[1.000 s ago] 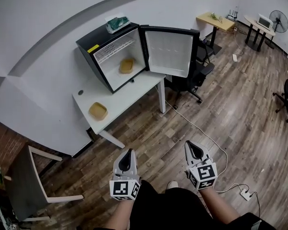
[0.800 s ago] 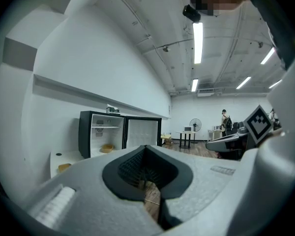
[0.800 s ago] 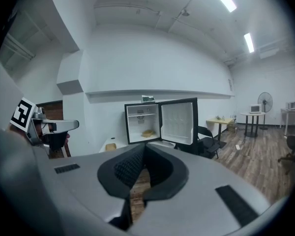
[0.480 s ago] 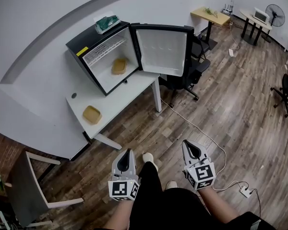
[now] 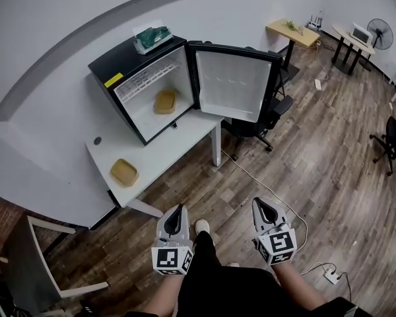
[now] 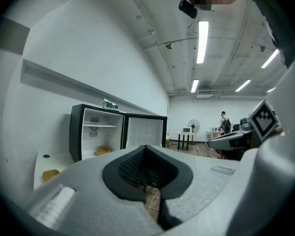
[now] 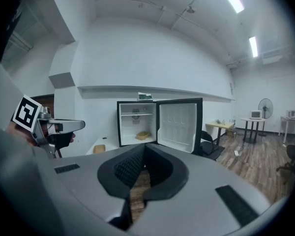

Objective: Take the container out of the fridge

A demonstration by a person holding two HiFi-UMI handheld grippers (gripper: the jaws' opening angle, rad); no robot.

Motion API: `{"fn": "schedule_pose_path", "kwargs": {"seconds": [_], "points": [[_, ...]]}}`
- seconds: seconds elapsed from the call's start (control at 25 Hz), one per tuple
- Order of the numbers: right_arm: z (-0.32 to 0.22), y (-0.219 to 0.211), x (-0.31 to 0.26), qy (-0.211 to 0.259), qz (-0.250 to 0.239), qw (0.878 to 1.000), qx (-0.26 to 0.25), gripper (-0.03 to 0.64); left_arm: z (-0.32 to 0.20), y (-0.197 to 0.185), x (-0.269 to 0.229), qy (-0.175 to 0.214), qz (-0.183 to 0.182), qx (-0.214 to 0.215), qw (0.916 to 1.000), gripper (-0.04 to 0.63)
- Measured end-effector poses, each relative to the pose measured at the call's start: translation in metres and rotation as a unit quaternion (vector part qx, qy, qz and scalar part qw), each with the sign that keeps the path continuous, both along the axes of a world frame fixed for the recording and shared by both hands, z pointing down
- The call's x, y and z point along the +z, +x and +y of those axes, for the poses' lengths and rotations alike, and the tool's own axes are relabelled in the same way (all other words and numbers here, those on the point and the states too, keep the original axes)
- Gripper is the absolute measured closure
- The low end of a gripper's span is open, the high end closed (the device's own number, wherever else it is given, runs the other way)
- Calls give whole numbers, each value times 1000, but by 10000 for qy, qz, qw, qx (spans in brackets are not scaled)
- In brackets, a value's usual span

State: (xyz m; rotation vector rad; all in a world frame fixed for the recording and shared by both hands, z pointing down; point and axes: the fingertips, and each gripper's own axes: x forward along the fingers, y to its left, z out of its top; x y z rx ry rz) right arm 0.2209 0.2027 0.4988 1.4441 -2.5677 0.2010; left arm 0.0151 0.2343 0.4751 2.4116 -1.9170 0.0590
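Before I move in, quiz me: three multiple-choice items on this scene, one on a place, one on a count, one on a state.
1. Where does the fridge stand?
A. on the floor
B. on the white table
C. on a chair

2. How many tan containers show?
A. one
B. two
C. three

3. The fridge's door is:
A. open
B. shut
C. missing

Key:
1 B, its base rests on the tabletop.
2 B, one lies inside the fridge, one on the table beside it.
3 A, it swings wide, showing its white lining.
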Motion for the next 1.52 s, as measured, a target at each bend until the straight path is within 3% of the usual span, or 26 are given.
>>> {"fn": "schedule_pose_path", "kwargs": {"seconds": [0.6, 1.0, 1.32, 1.52], "points": [[-135, -91, -10, -82, 487, 9986, -211, 617, -132, -87, -1, -117, 277, -9, 9995, 578], [-208, -136, -17, -108, 610, 9981, -37, 617, -199, -139, -1, -130, 361, 164, 9991, 580], [-243, -166, -10, -210, 733, 9971, 54, 617, -243, -163, 4, -119, 397, 443, 9982, 578], [-249, -164, -11, -124, 915, 9954, 235, 617, -250, -167, 16, -265, 561, 395, 9973, 578]]}}
